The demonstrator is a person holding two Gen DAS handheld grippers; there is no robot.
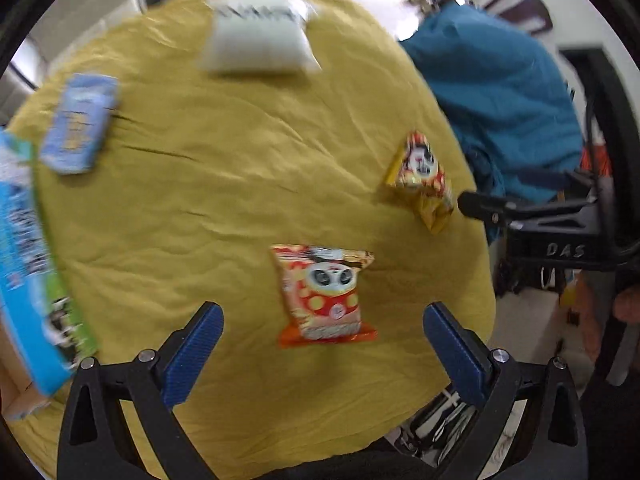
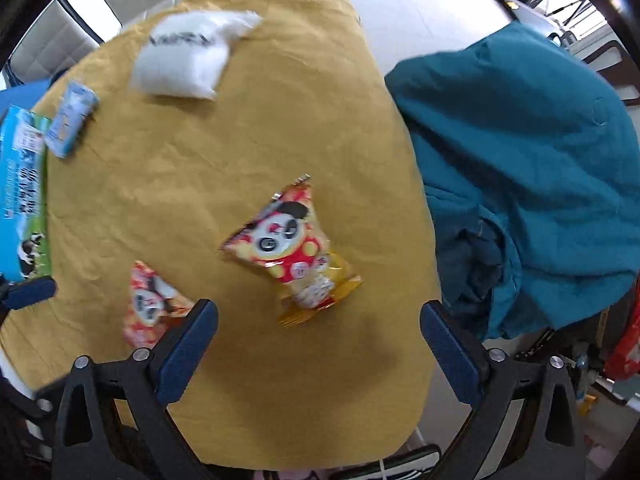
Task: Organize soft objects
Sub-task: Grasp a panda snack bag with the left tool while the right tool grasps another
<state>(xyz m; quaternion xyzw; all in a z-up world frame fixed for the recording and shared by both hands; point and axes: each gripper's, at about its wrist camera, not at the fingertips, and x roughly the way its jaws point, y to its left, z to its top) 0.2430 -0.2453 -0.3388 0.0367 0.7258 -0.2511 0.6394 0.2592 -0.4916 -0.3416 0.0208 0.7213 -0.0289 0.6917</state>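
Note:
Two panda snack packets lie on a yellow cloth [image 1: 224, 184]. The orange packet [image 1: 326, 294] sits just ahead of my open, empty left gripper [image 1: 322, 332], between its blue pads. The yellow-edged packet [image 2: 298, 250] lies ahead of my open, empty right gripper [image 2: 318, 324]; it also shows in the left wrist view [image 1: 422, 178]. The orange packet also shows in the right wrist view [image 2: 150, 306], beside my right gripper's left finger. A white soft pack [image 1: 258, 34] lies at the far side, also in the right wrist view [image 2: 188, 58]. A small blue carton [image 1: 80, 122] lies at left.
A large blue-green box [image 1: 30, 248] stands at the cloth's left edge. A teal cloth heap [image 2: 520, 168] lies to the right, off the yellow cloth. My right gripper's finger [image 1: 476, 204] shows in the left wrist view; my left gripper's finger [image 2: 30, 292] shows in the right wrist view.

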